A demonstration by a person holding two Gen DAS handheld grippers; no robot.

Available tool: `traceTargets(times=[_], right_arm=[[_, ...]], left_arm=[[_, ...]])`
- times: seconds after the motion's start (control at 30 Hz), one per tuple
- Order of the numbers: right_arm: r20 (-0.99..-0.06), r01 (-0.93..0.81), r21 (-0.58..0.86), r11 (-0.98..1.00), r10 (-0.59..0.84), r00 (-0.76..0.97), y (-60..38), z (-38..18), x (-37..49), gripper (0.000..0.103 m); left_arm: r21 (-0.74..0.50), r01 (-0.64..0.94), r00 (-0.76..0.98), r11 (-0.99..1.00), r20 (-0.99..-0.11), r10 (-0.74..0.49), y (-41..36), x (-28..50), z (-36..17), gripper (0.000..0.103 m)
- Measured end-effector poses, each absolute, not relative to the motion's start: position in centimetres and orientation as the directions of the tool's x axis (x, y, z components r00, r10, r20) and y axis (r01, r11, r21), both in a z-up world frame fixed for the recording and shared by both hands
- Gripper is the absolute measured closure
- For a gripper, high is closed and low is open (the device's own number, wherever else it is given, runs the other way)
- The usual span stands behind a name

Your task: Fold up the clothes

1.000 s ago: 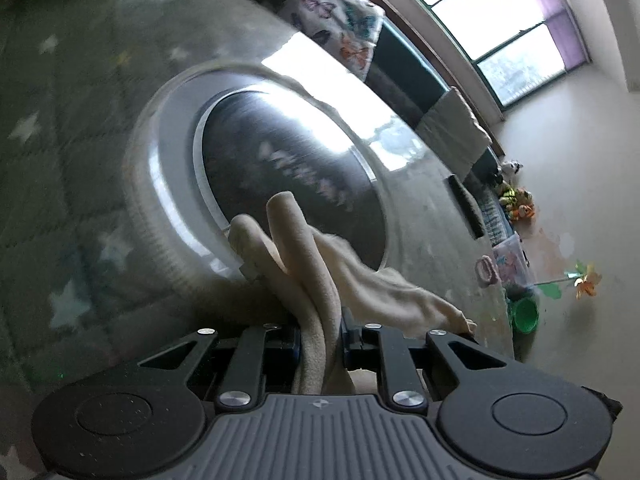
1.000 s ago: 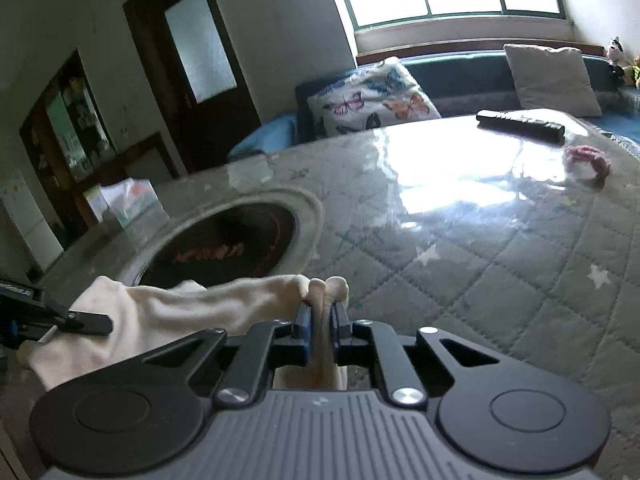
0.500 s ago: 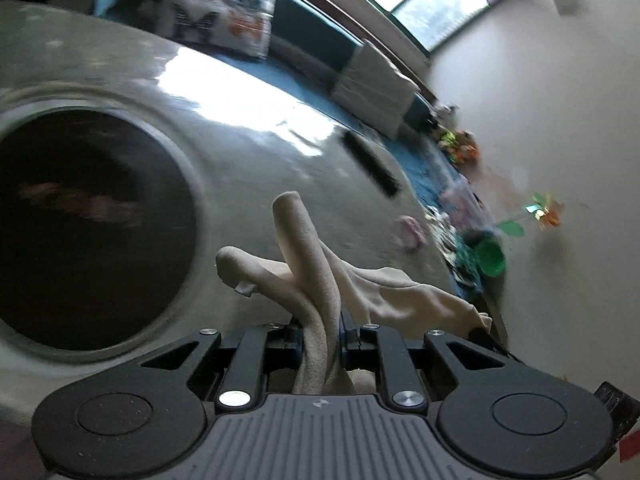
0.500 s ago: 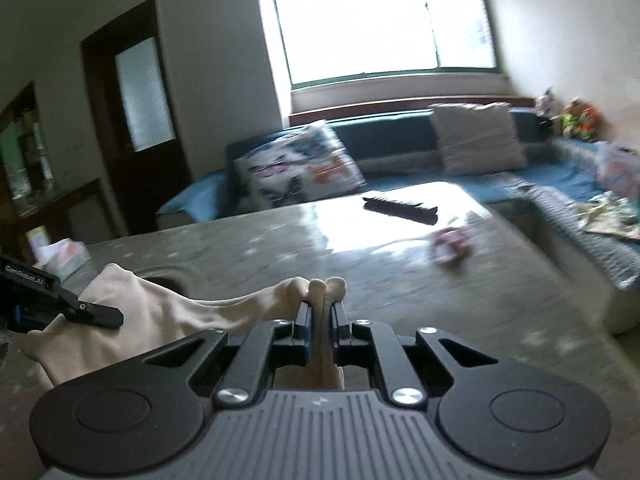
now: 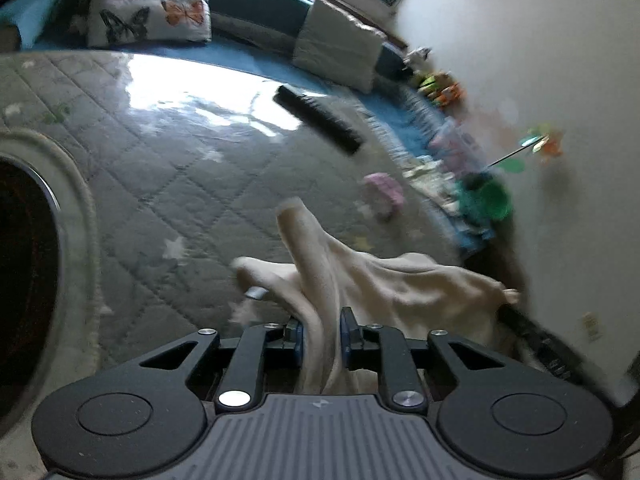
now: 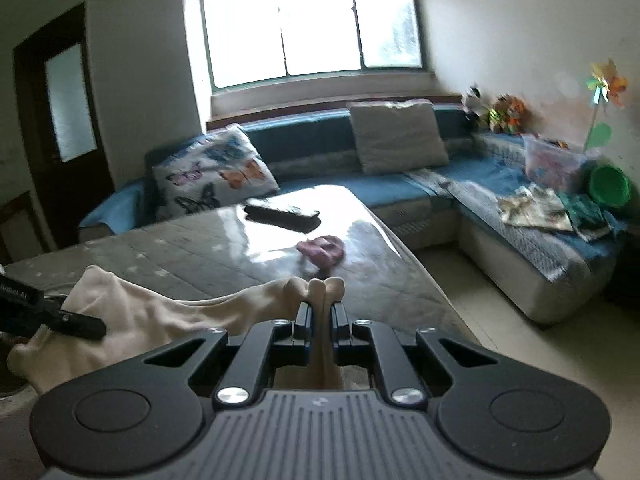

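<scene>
Setting: quilted tabletop (image 5: 168, 184) before a blue sofa (image 6: 400, 188).
Garment: cream cloth (image 5: 384, 280) stretched between both tools above the tabletop.
Left tool (image 5: 320, 330): jaws opening, cloth bunched between them.
Right tool (image 6: 319, 316): clamped on the cloth's fold.

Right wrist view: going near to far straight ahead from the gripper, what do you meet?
Right gripper shut on the cream garment → pink item on the quilted table → black remote → blue sofa → window.
</scene>
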State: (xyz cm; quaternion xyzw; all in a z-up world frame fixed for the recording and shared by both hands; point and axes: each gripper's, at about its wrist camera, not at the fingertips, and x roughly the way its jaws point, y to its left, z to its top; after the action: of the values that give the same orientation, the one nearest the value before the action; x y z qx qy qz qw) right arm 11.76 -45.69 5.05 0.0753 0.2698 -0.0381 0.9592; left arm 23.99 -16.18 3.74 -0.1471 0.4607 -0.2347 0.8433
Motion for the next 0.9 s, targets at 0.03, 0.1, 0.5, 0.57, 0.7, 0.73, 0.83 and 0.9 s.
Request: traceTargets(times=[0.03,0.1,0.5,0.57,0.7,0.73,0.83,0.9], right_arm=[[-0.538,0.13,0.121,0.984,-0.046,0.842,-46.0,4.5,12.0,0.093],[-0.566,0.163,0.113,0.98,-0.072,0.821,-46.6,3.3,12.6,0.092],[-0.576,0.042,0.163,0.986,0.061,0.815,-44.5,3.1,15.4,0.083],[-0.589,0.02,0.171,0.985,0.086,0.804,-43.8,2.8,16.5,0.081],[-0.612,0.014,0.174,0.985,0.097,0.785,-43.0,1.7,18.4,0.08],[-0.618,0.015,0.173,0.985,0.096,0.781,-42.9,1.5,18.8,0.08],[-0.627,0.021,0.16,0.987,0.086,0.774,-42.7,0.8,19.6,0.075],[-0.631,0.024,0.15,0.988,0.078,0.771,-42.5,0.4,20.0,0.072]], left_arm=[[-0.445,0.251,0.469,0.859,-0.721,-0.511,-16.1,24.1,3.4,0.077],[-0.424,0.233,0.485,0.875,-0.729,-0.483,-15.4,24.2,3.3,0.069],[-0.413,0.323,0.506,0.851,-0.685,-0.525,-17.2,25.1,4.2,0.068],[-0.409,0.345,0.494,0.845,-0.687,-0.534,-18.1,25.6,3.9,0.068],[-0.397,0.377,0.483,0.837,-0.687,-0.544,-19.6,26.7,3.5,0.068],[-0.393,0.382,0.481,0.836,-0.688,-0.543,-19.9,27.0,3.3,0.068],[-0.382,0.394,0.476,0.836,-0.694,-0.541,-20.7,27.8,2.8,0.068],[-0.377,0.394,0.469,0.838,-0.702,-0.536,-21.2,28.4,2.2,0.068]])
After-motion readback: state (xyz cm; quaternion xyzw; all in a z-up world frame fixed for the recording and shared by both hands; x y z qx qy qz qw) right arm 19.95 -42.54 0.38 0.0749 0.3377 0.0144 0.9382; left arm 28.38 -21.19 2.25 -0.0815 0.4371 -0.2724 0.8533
